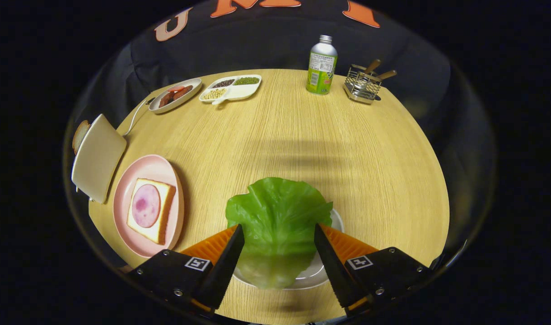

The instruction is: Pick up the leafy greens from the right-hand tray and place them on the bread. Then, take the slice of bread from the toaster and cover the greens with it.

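A green lettuce leaf (277, 216) lies on a small white tray (318, 275) on the wooden table, directly between my fingers. My gripper (279, 232) is open, one finger on each side of the leaf, neither pressing on it. To the left sits a pink plate (122, 203) holding a slice of bread (162, 212) topped with a round slice of ham (145, 205). Beyond the plate stands a cream toaster (97, 155) with a slice of bread (79, 135) sticking out of it.
At the table's far side are a dish of sausages (175, 95), a divided dish of beans (230, 88), a green-labelled bottle (321, 65) and a wire caddy (363, 83) with wooden-handled utensils. The toaster's cord (135, 118) runs along the left edge.
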